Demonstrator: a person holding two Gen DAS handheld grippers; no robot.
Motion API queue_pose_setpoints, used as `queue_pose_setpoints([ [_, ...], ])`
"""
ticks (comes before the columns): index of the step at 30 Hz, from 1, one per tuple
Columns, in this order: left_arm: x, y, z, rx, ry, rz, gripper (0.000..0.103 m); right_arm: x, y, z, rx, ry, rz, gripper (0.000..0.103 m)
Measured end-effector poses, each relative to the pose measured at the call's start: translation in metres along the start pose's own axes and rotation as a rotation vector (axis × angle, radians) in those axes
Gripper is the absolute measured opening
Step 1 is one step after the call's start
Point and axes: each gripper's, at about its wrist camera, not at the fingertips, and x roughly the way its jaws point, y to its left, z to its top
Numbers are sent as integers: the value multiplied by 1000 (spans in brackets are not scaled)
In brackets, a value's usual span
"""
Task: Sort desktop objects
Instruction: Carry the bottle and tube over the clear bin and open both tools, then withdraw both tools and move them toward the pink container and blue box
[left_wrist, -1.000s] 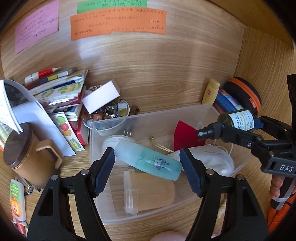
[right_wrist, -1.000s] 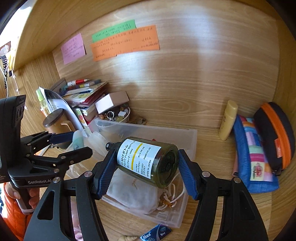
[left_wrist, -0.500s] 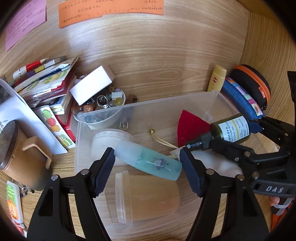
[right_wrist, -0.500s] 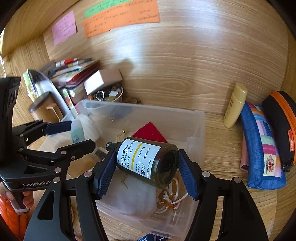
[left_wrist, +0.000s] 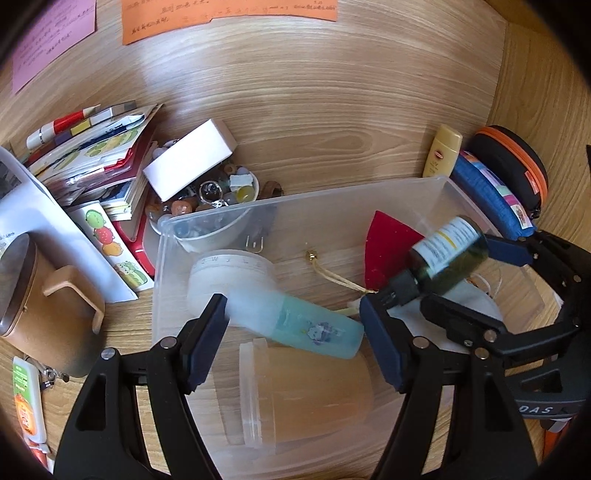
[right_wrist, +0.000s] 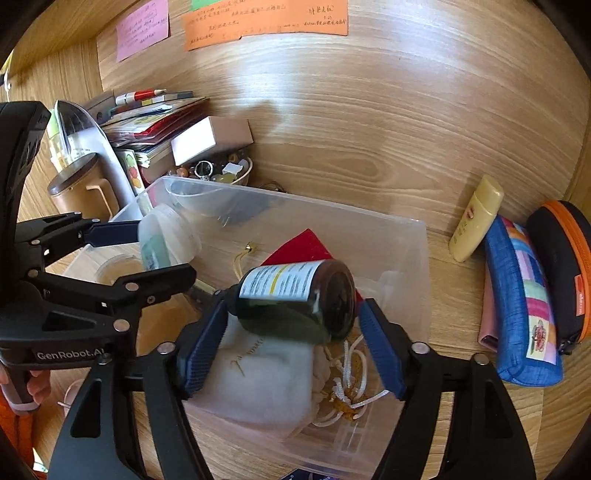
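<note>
The fingers of the right gripper (right_wrist: 291, 343) are parting over the clear plastic bin (right_wrist: 421, 258), and the dark green pump bottle (right_wrist: 295, 299) lies sideways between them, tilted and blurred, its base clear of the right-hand pad while its pump end sits close to the left-hand one; whether that pad still touches it cannot be told; under the bottle lie a white cloth pouch (right_wrist: 266, 384) with a knotted cord and a red card (right_wrist: 299, 247) against the bin floor; the left gripper (left_wrist: 293, 339) pinches a pale teal bottle (left_wrist: 295, 321) lengthwise, one pad on its frosted cap and the other on its base, low inside the same bin; beneath the teal bottle a frosted tub (left_wrist: 306, 391) lies on its side, and a round white jar (left_wrist: 229, 273) stands just behind it; outside the bin, on the wooden desk (right_wrist: 369, 147), a bowl of small trinkets (left_wrist: 207, 195) touches the bin's far corner with a white box (left_wrist: 188, 162) propped on it, a stack of books (left_wrist: 92, 166) and a brown lidded mug (left_wrist: 40, 302) stand to the left, and a yellow tube (right_wrist: 476, 218), a blue patchwork pouch (right_wrist: 521, 302) and a black case with an orange zip (right_wrist: 561, 266) lie side by side to the right.
</note>
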Motion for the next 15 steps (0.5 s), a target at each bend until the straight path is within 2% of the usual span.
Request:
queue_pose_setpoints([
  [6,-1,-1,-1,1,4,5,74,-5,3,0,-22,-19,-24,80],
  [8,-4,0,0,1,-5,7,76,-8,4,0,-27,-27,-34,83],
  [10,-7,1,1,-1,-18,16,83,-12,4,0,-30,-38,-35,83],
  [15,-18,9,2,-24,-44,17,84,-24,0,3,-15,-59,-38,87],
])
